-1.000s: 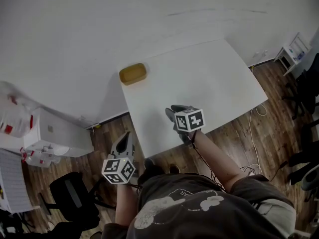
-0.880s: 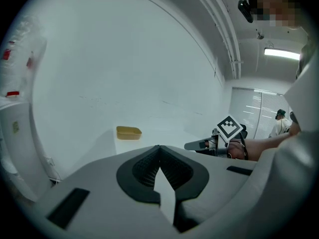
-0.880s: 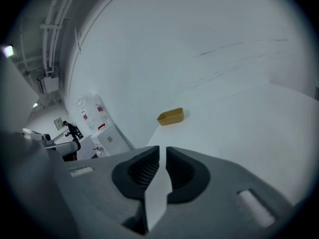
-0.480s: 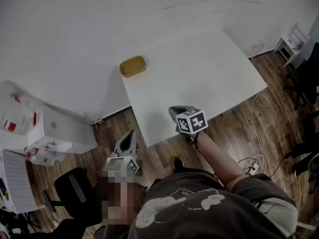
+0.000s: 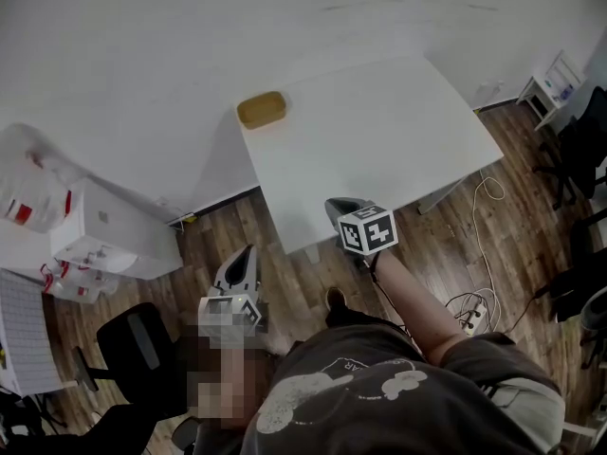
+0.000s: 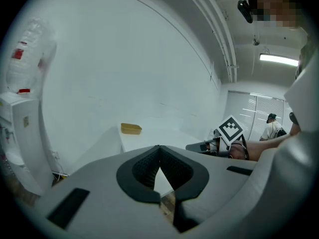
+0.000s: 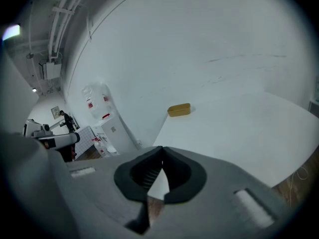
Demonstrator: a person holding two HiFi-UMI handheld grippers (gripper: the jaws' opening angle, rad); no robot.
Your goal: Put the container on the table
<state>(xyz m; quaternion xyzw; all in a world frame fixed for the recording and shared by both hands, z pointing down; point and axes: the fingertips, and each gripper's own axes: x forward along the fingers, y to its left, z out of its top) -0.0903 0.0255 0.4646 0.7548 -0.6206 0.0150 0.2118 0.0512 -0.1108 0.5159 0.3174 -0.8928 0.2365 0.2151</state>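
One white table [image 5: 379,150]. One yellow container [image 5: 261,110], table's eleven o'clock corner. Two grippers: left gripper [image 5: 245,257], right gripper [image 5: 338,207]. One water dispenser [image 5: 104,237], nine o'clock. One power strip [image 5: 471,316], four o'clock.

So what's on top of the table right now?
Only the yellow container, at the table's far left corner by the wall. The right gripper covers a bit of the near edge.

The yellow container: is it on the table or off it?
On the table: the container sits upright at its far corner by the wall, with nothing holding it.
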